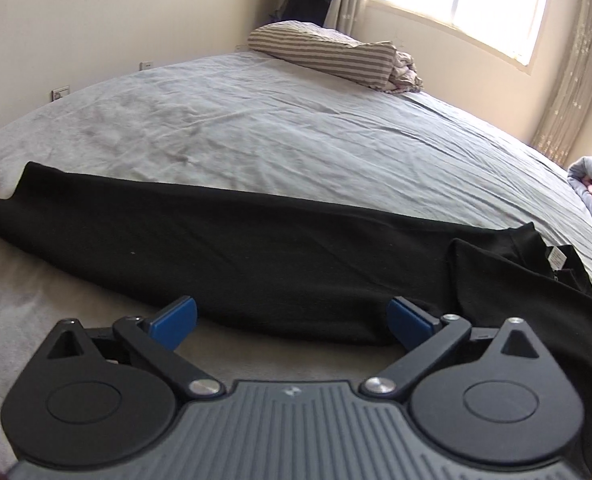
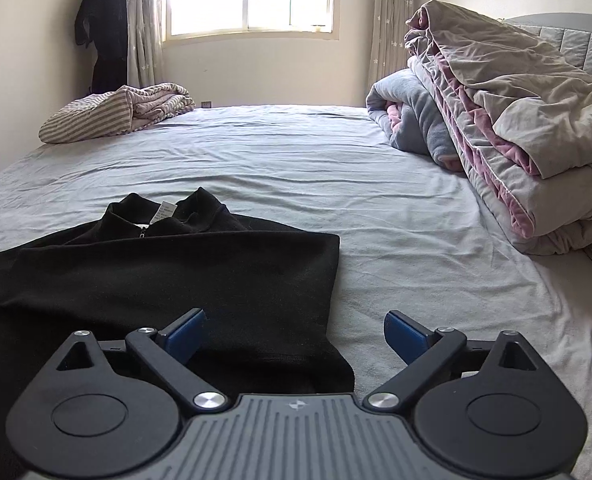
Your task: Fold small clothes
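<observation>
Right wrist: quilt pile beside black top, perhaps apart.

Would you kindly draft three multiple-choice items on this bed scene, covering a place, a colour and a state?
1. Where does the striped pillow lie?
A. far end of the bed, near the window
B. on the garment
C. on the floor

2. What colour is the garment?
A. white
B. black
C. red

3. How do both grippers stand?
A. shut on cloth
B. shut, empty
C. open, empty

Key: 1 A, it rests below the window; 2 B, the cloth is black; 3 C, left gripper and right gripper have spread pads with nothing pinched.
</observation>
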